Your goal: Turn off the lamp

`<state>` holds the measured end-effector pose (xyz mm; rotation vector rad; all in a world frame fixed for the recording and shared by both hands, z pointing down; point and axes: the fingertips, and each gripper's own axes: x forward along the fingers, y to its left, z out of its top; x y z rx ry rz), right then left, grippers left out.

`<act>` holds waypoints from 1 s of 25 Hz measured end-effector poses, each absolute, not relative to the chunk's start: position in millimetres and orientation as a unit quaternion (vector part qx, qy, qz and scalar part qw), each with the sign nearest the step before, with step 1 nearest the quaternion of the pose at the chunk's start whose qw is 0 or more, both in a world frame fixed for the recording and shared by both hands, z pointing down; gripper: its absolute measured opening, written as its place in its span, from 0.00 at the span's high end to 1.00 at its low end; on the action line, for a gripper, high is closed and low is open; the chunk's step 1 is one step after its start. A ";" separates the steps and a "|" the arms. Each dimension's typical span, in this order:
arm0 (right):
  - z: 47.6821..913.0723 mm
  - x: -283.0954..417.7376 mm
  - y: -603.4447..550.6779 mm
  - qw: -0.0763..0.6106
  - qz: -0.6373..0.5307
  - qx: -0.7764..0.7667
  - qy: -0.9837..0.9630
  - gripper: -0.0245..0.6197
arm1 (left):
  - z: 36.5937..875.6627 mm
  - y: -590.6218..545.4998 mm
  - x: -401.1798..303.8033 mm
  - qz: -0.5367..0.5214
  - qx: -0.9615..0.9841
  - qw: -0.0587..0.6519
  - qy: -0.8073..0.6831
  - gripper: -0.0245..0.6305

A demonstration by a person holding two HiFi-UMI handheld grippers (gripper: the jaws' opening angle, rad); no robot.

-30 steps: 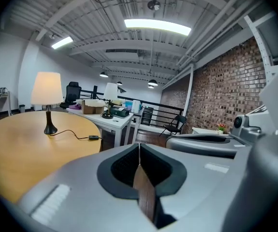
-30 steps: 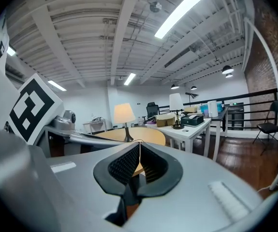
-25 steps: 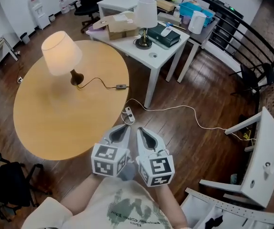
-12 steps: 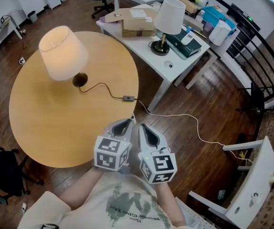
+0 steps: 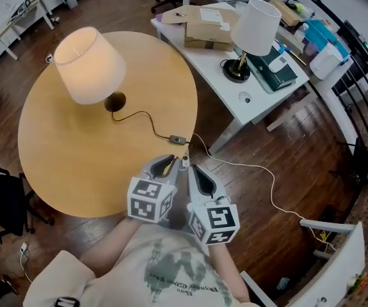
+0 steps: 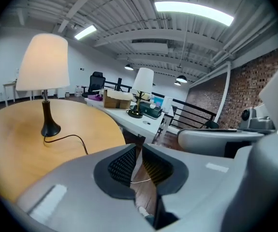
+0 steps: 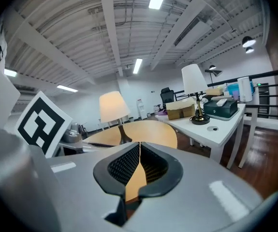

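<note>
My left gripper (image 5: 166,165) hangs over the near edge of the round table (image 5: 62,171). Its fingers are coming apart, with nothing between them. My right gripper (image 5: 198,175), just off that edge, has its fingers pressed together on nothing. The lit lamp (image 5: 86,61) stands toward the table's far side. Its cord crosses bare wood to the inline switch (image 5: 179,139) near the table's edge, just ahead of my left fingertips. Past the table's far right stands a white desk (image 5: 251,110). It carries an unlit lamp (image 5: 254,25), a dark case (image 5: 273,69) and a shut cardboard box (image 5: 208,25), contents unseen. A white cable (image 5: 260,171) trails over open floor right of the table.
</note>
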<state>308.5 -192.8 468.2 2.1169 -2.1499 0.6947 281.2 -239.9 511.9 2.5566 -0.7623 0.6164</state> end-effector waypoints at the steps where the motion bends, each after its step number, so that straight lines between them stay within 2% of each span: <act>1: 470.9 314.3 -196.1 0.021 0.230 0.673 -0.703 0.95 | 518.9 -245.4 287.1 0.222 0.911 0.202 -0.283 0.91; 11: 490.0 348.7 -240.6 0.057 0.241 0.584 -0.773 0.95 | 562.1 -291.0 304.3 0.232 0.871 0.220 -0.372 0.88; 18: 507.5 352.9 -248.0 0.083 0.243 0.548 -0.796 0.95 | 610.0 -311.5 301.4 0.283 0.851 0.225 -0.380 0.82; 25: 516.5 363.0 -251.1 0.099 0.242 0.530 -0.807 0.95 | 627.3 -329.2 296.7 0.299 0.833 0.235 -0.401 0.81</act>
